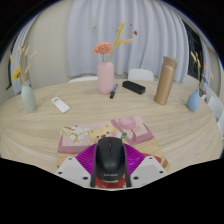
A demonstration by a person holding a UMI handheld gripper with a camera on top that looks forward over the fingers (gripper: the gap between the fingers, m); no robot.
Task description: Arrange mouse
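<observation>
A black computer mouse (pixel 110 162) sits between my gripper's (pixel 110 170) two fingers, its nose pointing away from me. The magenta pads (pixel 127 158) press against both of its sides, so the fingers are shut on it. The mouse is held low over the near edge of a floral mouse mat (pixel 90 134) that lies on the light wooden table (pixel 160 110). The rear of the mouse is hidden by the gripper body.
Beyond the mat stand a pink vase with flowers (pixel 106 77), a tan tumbler (pixel 166 82), a small black box (pixel 134 88), a white remote-like object (pixel 60 104), a pale green vase (pixel 28 97) and a blue cup (pixel 194 101). Curtains hang behind.
</observation>
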